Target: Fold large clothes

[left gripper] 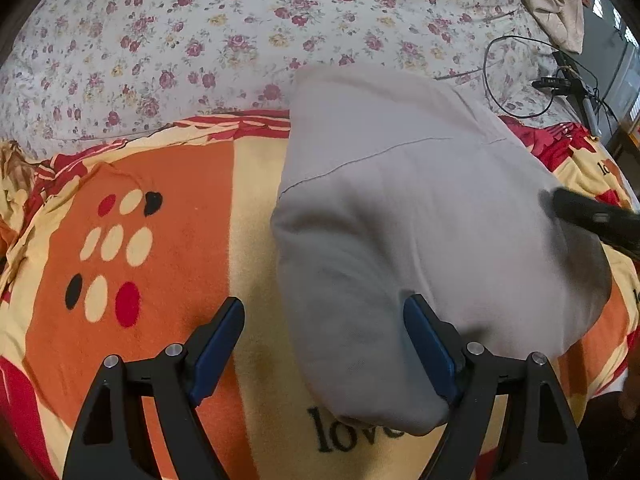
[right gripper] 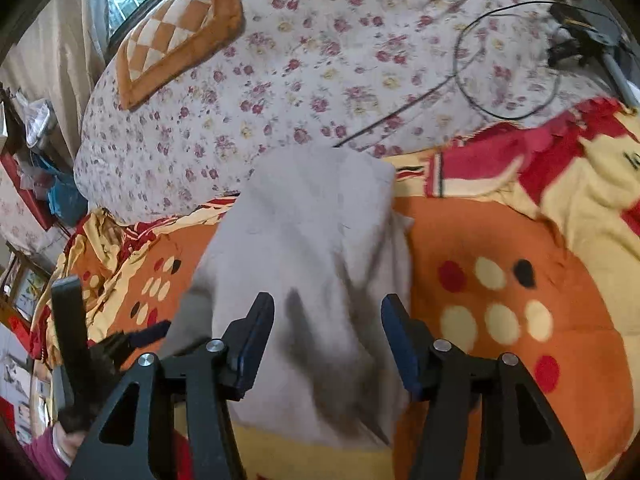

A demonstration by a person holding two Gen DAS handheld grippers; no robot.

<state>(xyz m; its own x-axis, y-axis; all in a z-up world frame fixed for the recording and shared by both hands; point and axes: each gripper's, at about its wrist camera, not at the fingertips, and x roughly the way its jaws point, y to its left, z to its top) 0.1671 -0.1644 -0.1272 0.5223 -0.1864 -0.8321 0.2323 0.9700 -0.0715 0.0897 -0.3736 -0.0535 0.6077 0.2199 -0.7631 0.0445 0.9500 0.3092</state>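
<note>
A grey garment point(left gripper: 400, 220) lies folded into a thick pad on the orange, yellow and red blanket point(left gripper: 168, 248). My left gripper point(left gripper: 325, 320) hangs open over the pad's near left edge, with one blue pad over the blanket and the other over the cloth. A black finger point(left gripper: 580, 212) of the other gripper reaches in from the right. In the right wrist view the grey garment point(right gripper: 312, 240) lies straight ahead, creased at its near end. My right gripper point(right gripper: 328, 316) stands open above it, gripping nothing. At the left a hand point(right gripper: 66, 446) holds the left tool.
A floral quilt point(left gripper: 240, 40) covers the bed behind the blanket. On it lie a checkered orange cushion point(right gripper: 180, 36), a looped black cable point(right gripper: 508, 72) and a beige cloth point(left gripper: 552, 4). A stand with a black device point(right gripper: 580, 36) rises at the far right. Cluttered shelves point(right gripper: 32, 152) line the left.
</note>
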